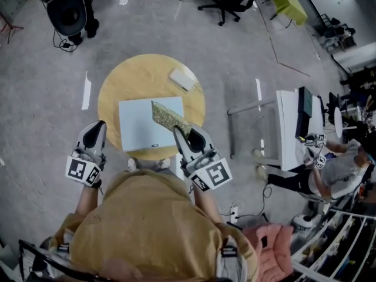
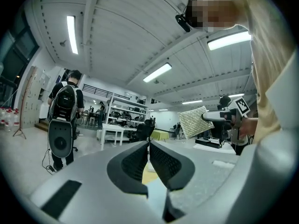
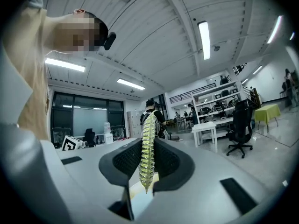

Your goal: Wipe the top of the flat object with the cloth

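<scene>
Forearms point(image 1: 87, 200) reach forward and down past the tan shirt point(image 1: 153, 222), both tools at the near edge of the round table point(image 1: 132, 75). The left gripper point(image 1: 96, 128) sits off the table's left side with its jaws pressed together on nothing, and the right gripper point(image 1: 183, 135) angles inward, clamped tight on one edge of the yellow-green cloth point(image 1: 167, 115). That cloth juts ahead over the right part of the pale blue flat board point(image 1: 138, 129) at mid-table, contact unclear, and farther back a small white block point(image 1: 183, 79) lies near the far rim.
</scene>
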Demonstrator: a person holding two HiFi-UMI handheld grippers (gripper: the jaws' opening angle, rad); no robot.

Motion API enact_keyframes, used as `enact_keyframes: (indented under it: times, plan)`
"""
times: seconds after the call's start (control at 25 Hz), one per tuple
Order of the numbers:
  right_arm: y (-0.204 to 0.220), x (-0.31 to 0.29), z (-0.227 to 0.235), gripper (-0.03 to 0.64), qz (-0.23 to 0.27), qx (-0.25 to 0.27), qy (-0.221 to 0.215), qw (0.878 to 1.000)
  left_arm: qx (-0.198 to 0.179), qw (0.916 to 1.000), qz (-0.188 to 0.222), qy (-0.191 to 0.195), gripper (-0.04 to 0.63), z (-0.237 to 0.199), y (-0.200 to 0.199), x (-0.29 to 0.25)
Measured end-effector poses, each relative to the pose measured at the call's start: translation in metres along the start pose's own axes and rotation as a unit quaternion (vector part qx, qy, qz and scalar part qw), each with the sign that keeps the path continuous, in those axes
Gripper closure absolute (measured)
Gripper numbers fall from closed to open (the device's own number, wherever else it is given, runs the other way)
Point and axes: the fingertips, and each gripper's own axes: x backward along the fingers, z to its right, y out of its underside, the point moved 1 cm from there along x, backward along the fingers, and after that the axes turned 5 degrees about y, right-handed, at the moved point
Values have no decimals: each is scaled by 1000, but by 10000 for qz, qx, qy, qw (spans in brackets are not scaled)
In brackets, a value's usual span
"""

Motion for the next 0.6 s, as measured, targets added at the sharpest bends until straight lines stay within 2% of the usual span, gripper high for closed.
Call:
enact_keyframes:
  times: [0.32,0.6]
  plan:
    - [31,-16,20,555,-244,-501,-564,9969,-143,9989,-51,-453,580,9,-2,-9]
    - [92,-42,10,555,-845,-1227,-1054,9832,-8,9961,-252,-849,580,7,13,13]
